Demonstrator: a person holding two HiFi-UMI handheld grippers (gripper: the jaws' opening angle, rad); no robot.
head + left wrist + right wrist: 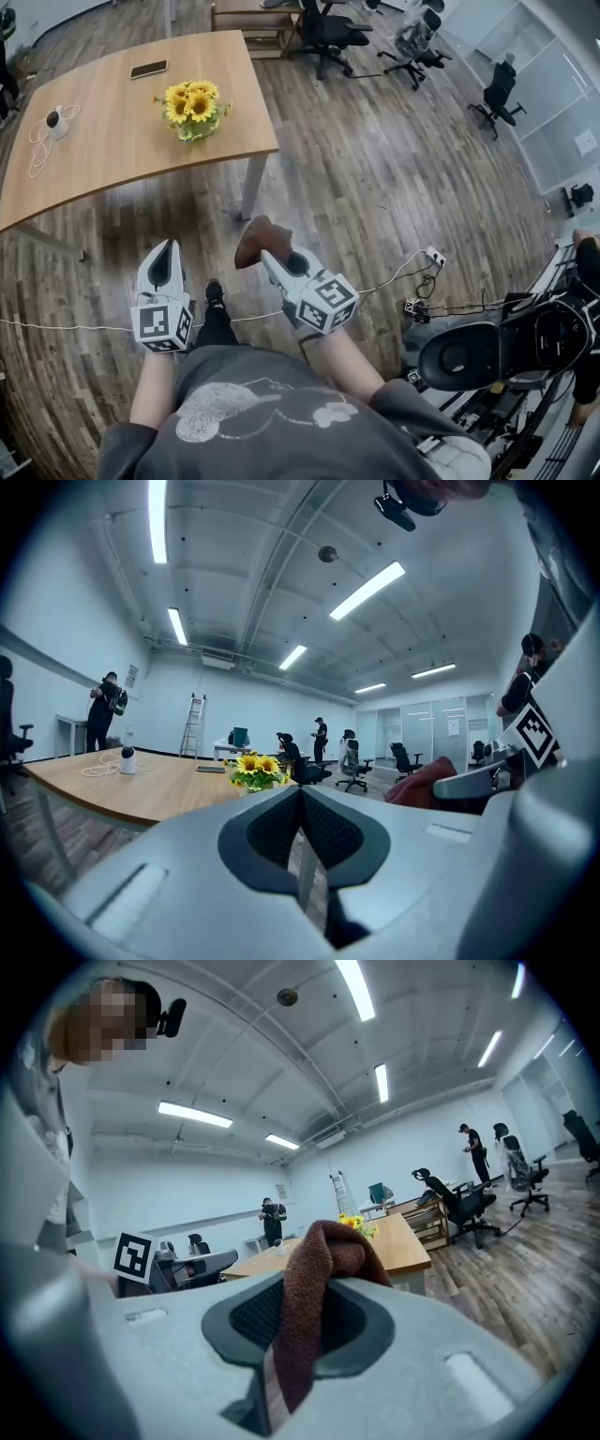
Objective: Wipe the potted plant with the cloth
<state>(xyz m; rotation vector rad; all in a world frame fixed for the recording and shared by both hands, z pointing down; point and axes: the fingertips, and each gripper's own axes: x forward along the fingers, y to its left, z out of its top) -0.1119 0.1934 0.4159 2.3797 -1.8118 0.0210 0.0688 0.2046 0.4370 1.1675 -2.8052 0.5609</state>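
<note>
A potted plant with yellow sunflowers (194, 109) stands near the right front edge of a wooden table (103, 141); the plant (253, 771) shows far off in the left gripper view and just past the cloth (361, 1226) in the right gripper view. My right gripper (266, 251) is shut on a brown cloth (262, 240), which bunches up over the jaws (314, 1288). My left gripper (170, 246) is shut with nothing in it (302, 794). Both are held over the floor, well short of the table.
On the table lie a phone (149, 68) and a small white camera with a coiled cable (56, 122). A white cable (75, 327) runs across the wood floor. Office chairs (328, 33) stand beyond the table; a dark machine (506, 342) sits at right.
</note>
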